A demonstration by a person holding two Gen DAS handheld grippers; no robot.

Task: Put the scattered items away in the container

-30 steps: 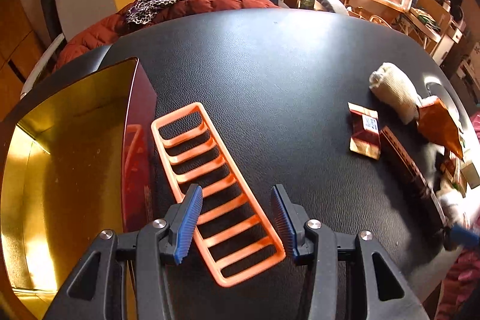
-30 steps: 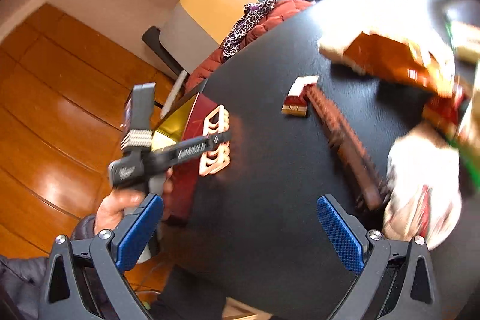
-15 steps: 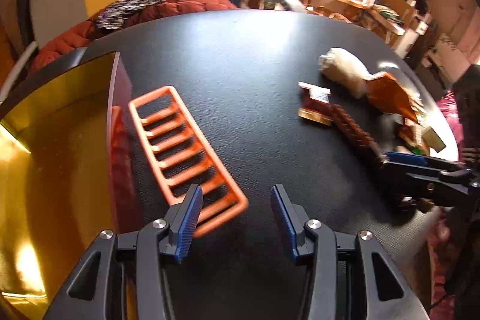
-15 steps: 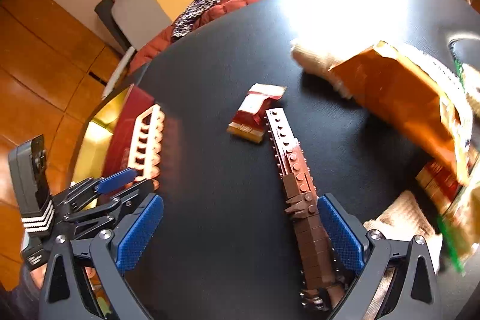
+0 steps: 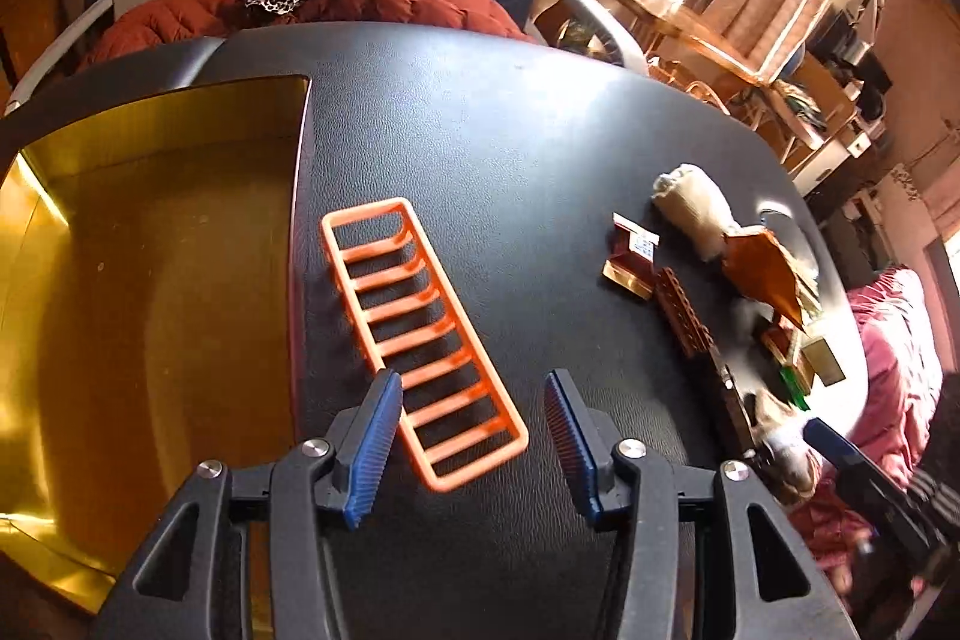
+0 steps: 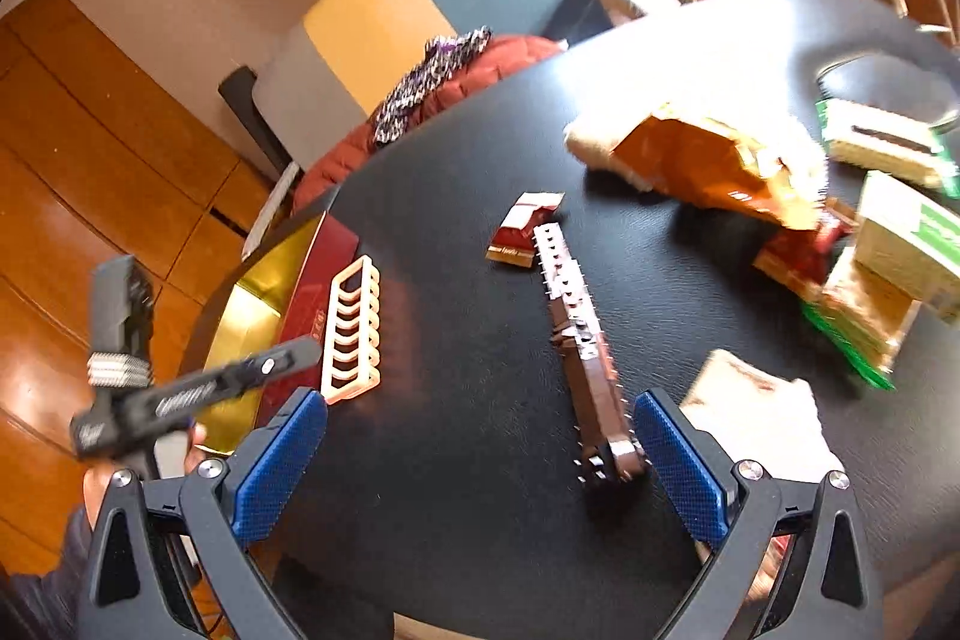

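An orange plastic rack [image 5: 420,334] lies flat on the black table [image 5: 510,148], next to the gold-lined red box [image 5: 150,292]. My left gripper [image 5: 474,436] is open, with the rack's near end between its fingers, not gripped. My right gripper [image 6: 480,460] is open and empty above the table. A long brown brick strip [image 6: 585,352] lies just inside its right finger. The rack [image 6: 352,334] and box [image 6: 264,292] also show in the right wrist view, with the left gripper [image 6: 180,394] beside them.
A small red snack packet [image 6: 525,229], an orange foil bag [image 6: 714,166], a cream cloth roll [image 5: 693,208], a white cloth [image 6: 756,412] and green-and-cream boxes [image 6: 900,232] lie scattered at the right. A chair with a red jacket [image 5: 324,10] stands behind the table.
My left gripper swung right, then back over the rack's near end. My right gripper moved in over the table toward the brown brick strip. Both stayed open.
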